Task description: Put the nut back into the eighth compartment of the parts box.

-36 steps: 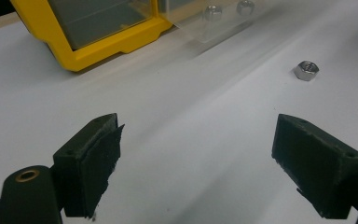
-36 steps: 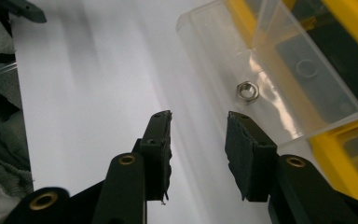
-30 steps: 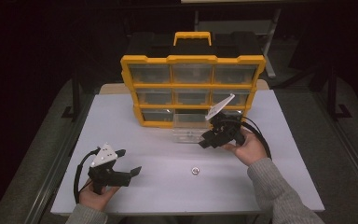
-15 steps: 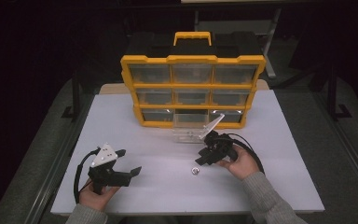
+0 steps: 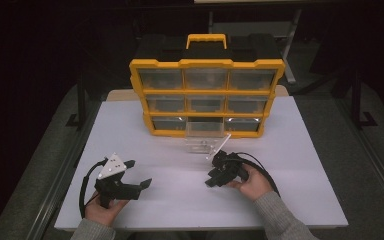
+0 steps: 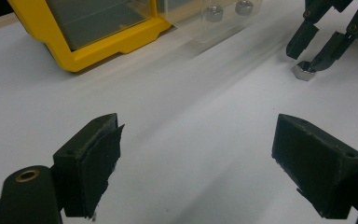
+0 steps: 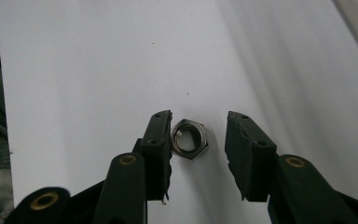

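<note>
Nut (image 7: 189, 139) between right gripper (image 7: 198, 140) jaws; right-side gap, contact unclear

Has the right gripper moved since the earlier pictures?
Yes. The right gripper came down and away from the yellow drawer cabinet, toward the table's near edge, and now brackets the small hexagonal metal nut.

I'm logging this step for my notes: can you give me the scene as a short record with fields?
work in hand: picking a metal nut off the white table
right gripper: open, jaws either side of the nut, a gap on one side
left gripper: open, nothing between its jaws
organizer: yellow, upright at the back of the table
drawer: clear, pulled out, two nuts inside
</note>
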